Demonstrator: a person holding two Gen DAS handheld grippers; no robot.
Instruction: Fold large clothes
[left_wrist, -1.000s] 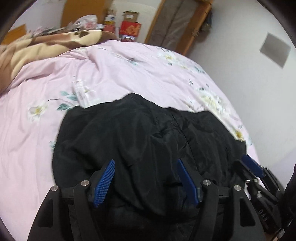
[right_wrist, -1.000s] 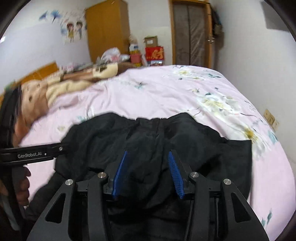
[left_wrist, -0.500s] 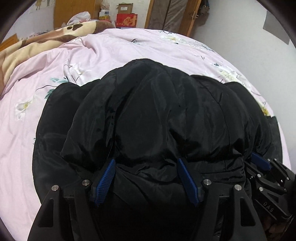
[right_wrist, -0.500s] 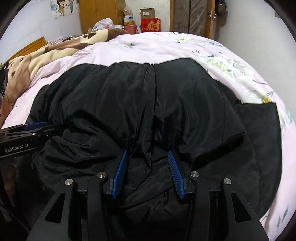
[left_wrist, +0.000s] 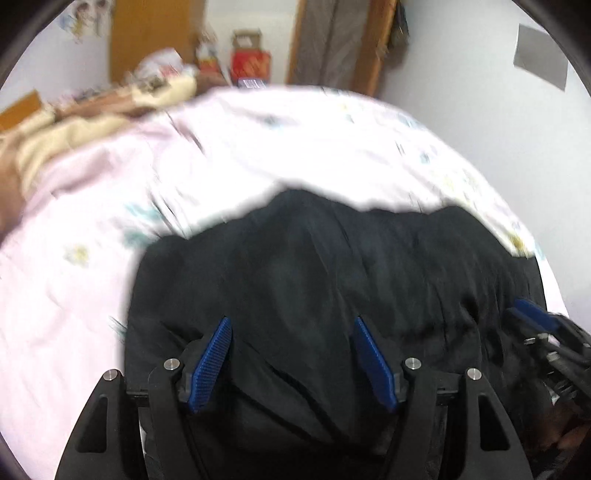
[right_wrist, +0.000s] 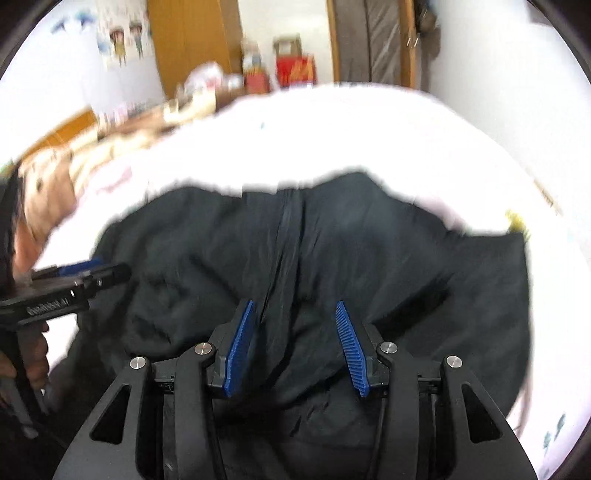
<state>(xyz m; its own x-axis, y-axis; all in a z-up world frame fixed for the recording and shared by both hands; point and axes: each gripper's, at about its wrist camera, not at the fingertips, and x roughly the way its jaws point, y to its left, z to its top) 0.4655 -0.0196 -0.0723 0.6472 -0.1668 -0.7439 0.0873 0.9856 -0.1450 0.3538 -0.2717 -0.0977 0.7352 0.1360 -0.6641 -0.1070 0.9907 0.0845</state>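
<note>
A large black padded jacket (left_wrist: 314, 280) lies on a pink flowered bedspread (left_wrist: 258, 147); it also shows in the right wrist view (right_wrist: 332, 251), zip seam up the middle. My left gripper (left_wrist: 291, 332) has its blue pads wide apart, with bunched jacket fabric filling the gap. My right gripper (right_wrist: 295, 314) stands the same, pads apart with a fabric fold between them. Whether either set of pads presses the cloth is unclear. Each gripper shows in the other's view: the right one (left_wrist: 535, 321), the left one (right_wrist: 74, 280). Both frames are motion-blurred.
A brown and cream blanket (left_wrist: 74, 125) is heaped at the bed's far left. A wooden wardrobe (right_wrist: 192, 44), boxes (left_wrist: 251, 62) and a door (left_wrist: 340, 40) stand beyond the bed. A white wall (left_wrist: 517, 129) runs along the right side.
Half a second ago the jacket filled both views, raised close to the cameras. Now more bedspread shows beyond it and both views tilt up toward the room's far wall.
</note>
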